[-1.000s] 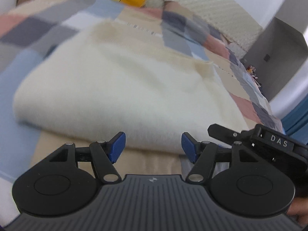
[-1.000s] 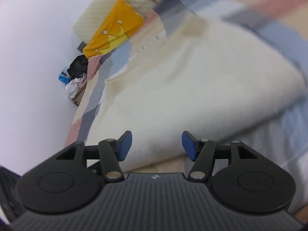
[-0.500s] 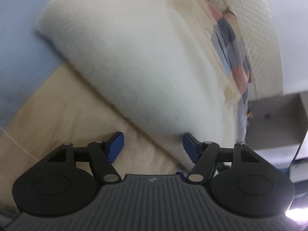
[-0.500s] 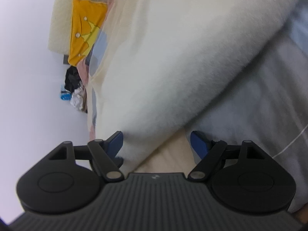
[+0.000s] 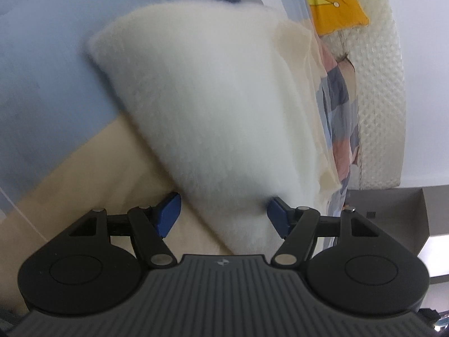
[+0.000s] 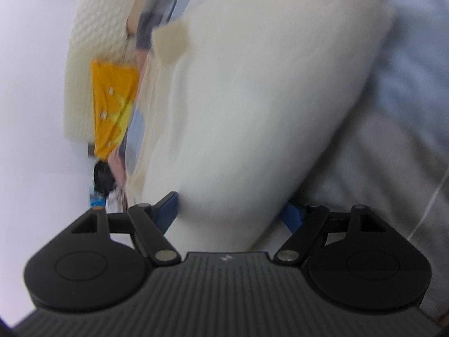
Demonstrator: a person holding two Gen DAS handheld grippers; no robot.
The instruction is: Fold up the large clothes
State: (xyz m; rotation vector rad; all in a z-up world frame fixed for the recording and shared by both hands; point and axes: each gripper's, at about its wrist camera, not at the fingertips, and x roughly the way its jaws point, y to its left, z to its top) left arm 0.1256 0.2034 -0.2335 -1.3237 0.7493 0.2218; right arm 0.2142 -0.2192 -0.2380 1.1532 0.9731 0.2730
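Note:
A thick, folded cream-white fleece garment (image 5: 213,106) lies on the bed; it also fills the right wrist view (image 6: 261,118). My left gripper (image 5: 223,216) is open, rolled on its side, with the garment's near edge between its blue fingertips (image 5: 168,214). My right gripper (image 6: 233,210) is open too, also rolled, and straddles the near edge of the same garment; its right blue pad (image 6: 293,213) is partly hidden behind the cloth. The pads stand wide on either side of the cloth.
The garment rests on a patchwork bedspread (image 5: 33,64) with blue, beige and grey patches. A yellow cushion (image 5: 334,2) and a white quilted headboard (image 5: 378,90) lie beyond. A grey cabinet (image 5: 393,213) stands beside the bed. White wall (image 6: 33,112) is at the left.
Both grippers rolled onto their sides and pushed forward, so the garment's edge now sits between each pair of fingers. Both stayed open.

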